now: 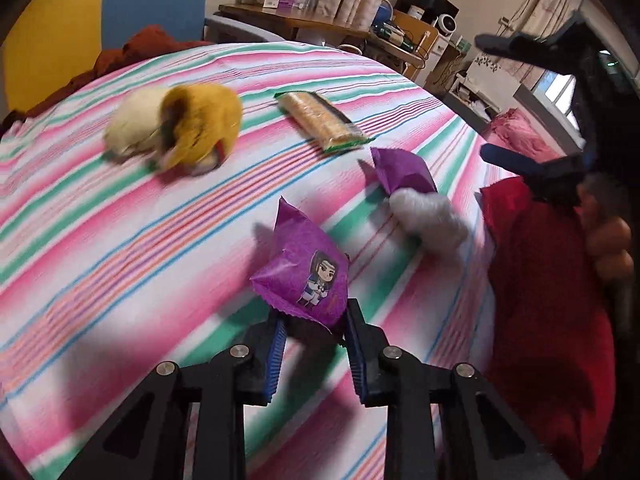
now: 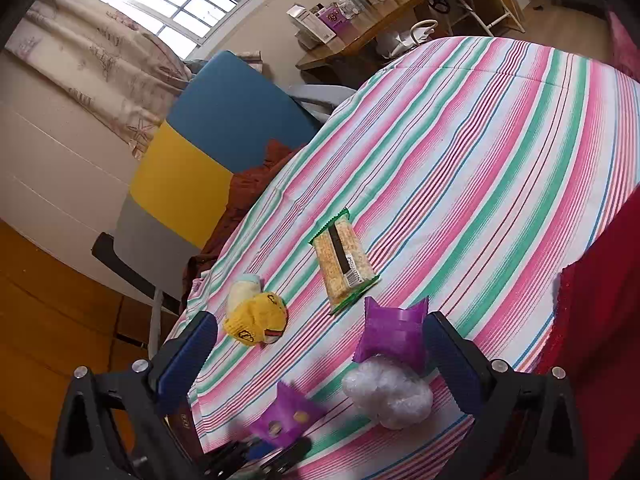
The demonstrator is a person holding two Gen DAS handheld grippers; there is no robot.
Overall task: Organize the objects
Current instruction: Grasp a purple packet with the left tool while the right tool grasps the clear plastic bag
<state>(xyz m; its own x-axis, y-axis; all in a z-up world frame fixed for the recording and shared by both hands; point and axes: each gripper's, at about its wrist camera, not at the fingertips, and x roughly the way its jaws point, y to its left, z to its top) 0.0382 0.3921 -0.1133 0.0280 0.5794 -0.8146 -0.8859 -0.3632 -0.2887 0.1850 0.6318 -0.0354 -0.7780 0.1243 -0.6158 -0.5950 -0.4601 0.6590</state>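
A purple snack packet [image 1: 306, 274], judged light, crinkly and slippery, is pinched at its sealed bottom edge by the left gripper [image 1: 316, 344], at 6 o'clock on the striped bedsheet [image 1: 120, 240]. The right gripper [image 2: 320, 360] is spread wide.

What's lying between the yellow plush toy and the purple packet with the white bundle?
The cracker pack lies between the plush toy and that purple packet, seen in the right wrist view.
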